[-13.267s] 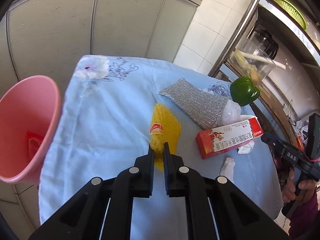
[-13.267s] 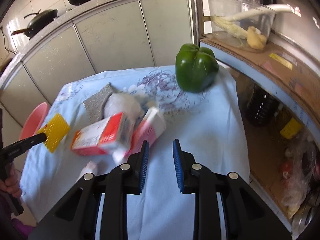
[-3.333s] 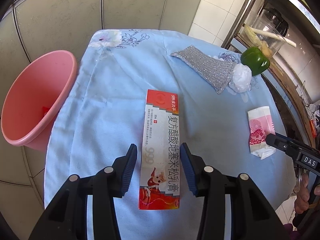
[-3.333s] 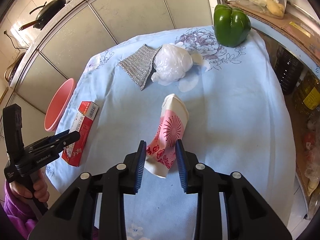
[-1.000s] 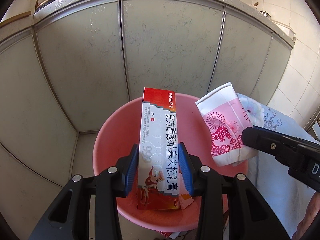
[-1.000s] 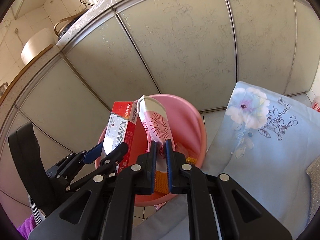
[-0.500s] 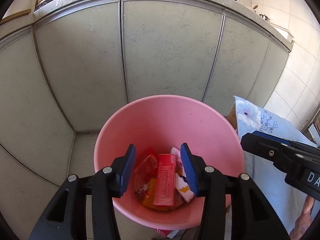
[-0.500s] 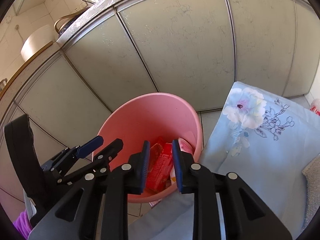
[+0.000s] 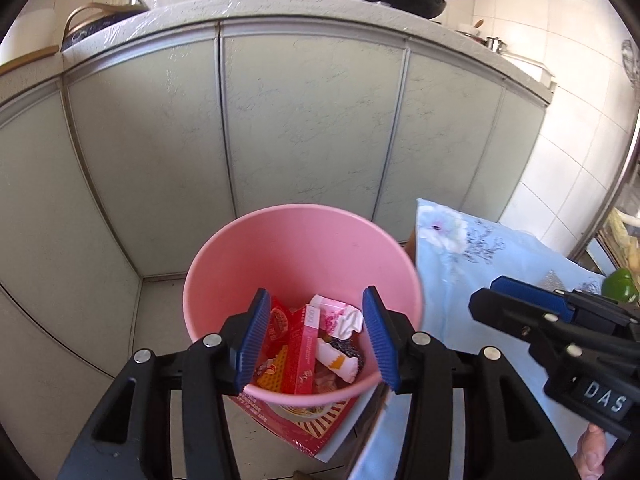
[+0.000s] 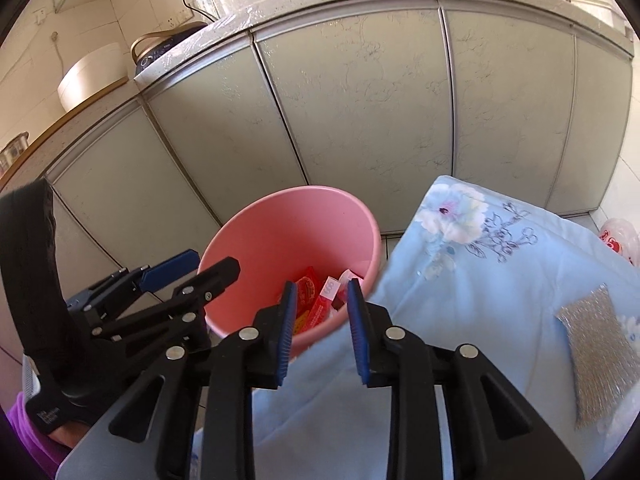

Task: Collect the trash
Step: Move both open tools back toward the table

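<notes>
Only lettering I can actually make out: white "DAS" on the black body of the right gripper [image 9: 520, 300], seen from the left wrist camera. There's a small white label on the end of the red carton [image 9: 306, 350] in the bin with what might be "999", too small to be sure.

Both grippers hang over the pink bin [image 9: 248, 240] with nothing in them. The left gripper [image 9: 316, 340] has its blue pads spread wide and the jaws are opening, with just empty air between them; the trash sits well below, down at the bottom of the bin. The right gripper's jaws are also opening, narrower gap, nothing between them either.

In the bin: the red carton standing on end, a pink-and-white printed packet [image 9: 334, 316] beside it, a red sachet [image 9: 278, 324], a bit of yellow mesh [image 9: 276, 374] and a white-and-black wrapper [image 9: 340, 356].

The bin sits on the floor just beside the edge of the table's light blue floral cloth [image 10: 480, 264], with grey-green cabinet doors [image 9: 304, 120] close behind it. A silver scouring pad [image 10: 596, 356] lies on the cloth near its right edge, and a green pepper [image 9: 620, 286] sits at the far side. Red printed packaging [image 9: 308, 424] pokes out under the bin.
</notes>
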Demonstrator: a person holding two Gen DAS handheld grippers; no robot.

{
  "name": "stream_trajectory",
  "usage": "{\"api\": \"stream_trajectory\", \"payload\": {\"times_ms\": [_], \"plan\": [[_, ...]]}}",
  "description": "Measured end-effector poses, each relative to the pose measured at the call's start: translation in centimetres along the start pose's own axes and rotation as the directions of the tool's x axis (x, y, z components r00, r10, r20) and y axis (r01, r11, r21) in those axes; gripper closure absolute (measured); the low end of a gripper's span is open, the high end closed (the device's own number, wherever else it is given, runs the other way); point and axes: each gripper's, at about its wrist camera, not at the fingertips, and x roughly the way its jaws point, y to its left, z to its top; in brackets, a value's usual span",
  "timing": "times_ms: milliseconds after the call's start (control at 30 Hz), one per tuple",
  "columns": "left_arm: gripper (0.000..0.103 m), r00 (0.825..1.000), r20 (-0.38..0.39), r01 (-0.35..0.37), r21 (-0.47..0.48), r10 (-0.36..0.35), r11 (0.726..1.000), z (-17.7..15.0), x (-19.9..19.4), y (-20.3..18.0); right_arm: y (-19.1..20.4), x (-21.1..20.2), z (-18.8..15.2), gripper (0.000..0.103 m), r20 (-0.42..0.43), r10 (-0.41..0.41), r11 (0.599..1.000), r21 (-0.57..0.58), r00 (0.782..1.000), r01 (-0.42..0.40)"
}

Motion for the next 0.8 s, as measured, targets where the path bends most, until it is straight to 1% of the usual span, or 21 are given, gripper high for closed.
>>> {"api": "stream_trajectory", "payload": {"times_ms": [200, 267, 300, 333, 467, 633, 700, 800], "plan": [[0.054, 1.000, 0.012, 0.015, 0.024, -0.015, 1.000, -0.5, -2.2, -1.2, 0.3, -2.0, -1.6, 0.071, 0.021, -0.026, 1.000, -0.011, 0.999, 0.026], [0.052, 1.000, 0.015, 0.020, 0.036, -0.020, 0.999, -0.8, -2.8, -1.7, 0.2, -2.6, -2.1, 0.067, 0.027, -0.037, 0.999, -0.014, 0.999, 0.038], [0.051, 1.000, 0.015, 0.021, 0.042, -0.022, 0.999, -0.9, -3.0, -2.0, 0.2, -3.0, -2.5, 0.062, 0.030, -0.044, 0.999, -0.014, 0.999, 0.045], [0.050, 1.000, 0.016, 0.024, 0.047, -0.025, 0.999, -0.9, -3.2, -2.2, 0.1, -3.3, -2.8, 0.061, 0.032, -0.052, 0.999, -0.013, 0.998, 0.052], [0.047, 0.999, 0.017, 0.036, 0.064, -0.037, 0.997, -1.2, -3.7, -3.2, -0.2, -4.4, -4.1, 0.061, 0.033, -0.075, 0.997, -0.013, 0.997, 0.076], [0.046, 0.999, 0.008, 0.053, 0.091, -0.054, 0.994, -1.6, -4.2, -4.5, -0.9, -6.1, -5.5, 0.061, 0.050, -0.124, 0.992, -0.011, 0.991, 0.124], [0.046, 0.998, 0.003, 0.062, 0.102, -0.062, 0.993, -1.9, -4.3, -5.0, -1.5, -7.0, -6.3, 0.061, 0.061, -0.145, 0.989, 0.010, 0.988, 0.145], [0.046, 0.995, -0.013, 0.096, 0.116, -0.095, 0.989, -2.3, -4.3, -6.1, -2.7, -8.7, -7.7, 0.061, 0.076, -0.185, 0.982, 0.047, 0.980, 0.182]]}}
